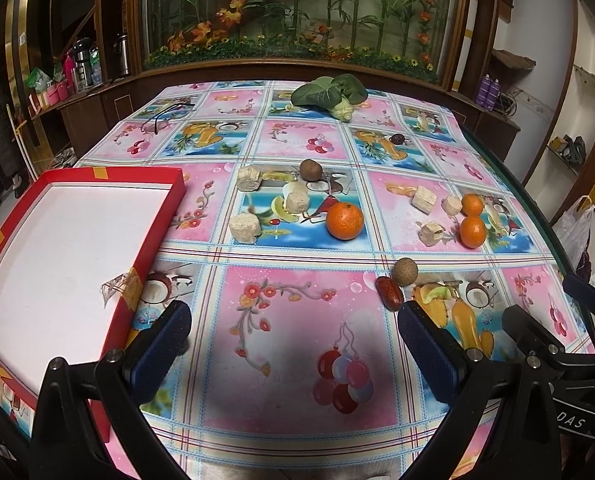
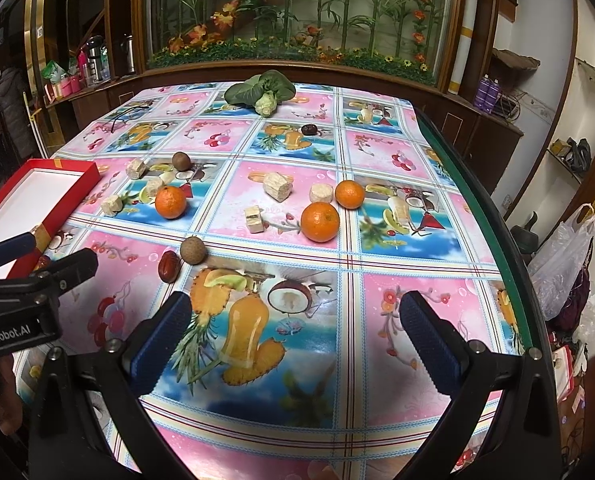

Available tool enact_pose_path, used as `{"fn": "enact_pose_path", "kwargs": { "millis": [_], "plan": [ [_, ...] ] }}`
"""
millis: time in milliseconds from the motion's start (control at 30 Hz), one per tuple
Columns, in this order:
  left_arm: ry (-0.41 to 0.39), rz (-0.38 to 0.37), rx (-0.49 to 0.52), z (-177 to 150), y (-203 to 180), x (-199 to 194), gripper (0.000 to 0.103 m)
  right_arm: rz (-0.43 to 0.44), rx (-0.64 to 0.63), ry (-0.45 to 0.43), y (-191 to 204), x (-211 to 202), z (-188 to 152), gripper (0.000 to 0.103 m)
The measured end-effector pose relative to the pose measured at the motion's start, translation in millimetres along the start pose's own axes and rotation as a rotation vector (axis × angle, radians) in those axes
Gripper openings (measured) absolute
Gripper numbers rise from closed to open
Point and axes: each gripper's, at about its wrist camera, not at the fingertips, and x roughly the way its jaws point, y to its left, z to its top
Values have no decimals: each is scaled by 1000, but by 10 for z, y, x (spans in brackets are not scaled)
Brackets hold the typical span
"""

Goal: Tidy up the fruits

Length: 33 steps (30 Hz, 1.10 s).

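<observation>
Three oranges lie on the patterned tablecloth: one mid-table and two to the right. A red date and a brown longan lie close together nearer me. Another brown fruit and a dark fruit lie farther back. Several pale sugarcane chunks are scattered about. An empty red box with a white inside sits at the left. My left gripper and right gripper are open and empty above the near table.
A leafy green vegetable lies at the table's far edge. A black cord lies far left. The table's right edge drops off beside a plastic bag. A wooden cabinet with a plant display stands behind.
</observation>
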Motion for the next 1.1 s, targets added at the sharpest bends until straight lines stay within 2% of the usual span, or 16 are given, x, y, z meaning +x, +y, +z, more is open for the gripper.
{"fn": "enact_pose_path", "kwargs": {
  "millis": [300, 467, 567, 667, 733, 900, 1033, 1067, 1100],
  "plan": [
    [8, 18, -21, -74, 332, -24, 102, 19, 37, 8, -175, 83, -37, 103],
    [9, -9, 2, -109, 284, -17, 102, 78, 40, 21, -261, 126, -54, 103],
    [9, -27, 37, -98, 161, -1, 101, 75, 57, 28, -346, 221, 7, 102],
    [12, -49, 61, -94, 53, 30, 99, 89, 83, 47, -437, 364, 119, 90],
    [16, -63, 70, -89, 14, 55, 98, 90, 97, 78, -496, 514, 198, 77],
    [16, -70, 65, -52, 42, 96, 98, 87, 59, 120, -442, 822, 354, 67],
    [11, -70, 50, 51, 67, 162, 97, 90, 59, 126, -425, 978, 477, 65],
    [9, -67, 51, 69, 63, 176, 96, 94, 56, 130, -412, 1020, 498, 62],
    [9, -61, 54, 98, 54, 205, 96, 100, 55, 134, -413, 1052, 518, 55]
  ]
}}
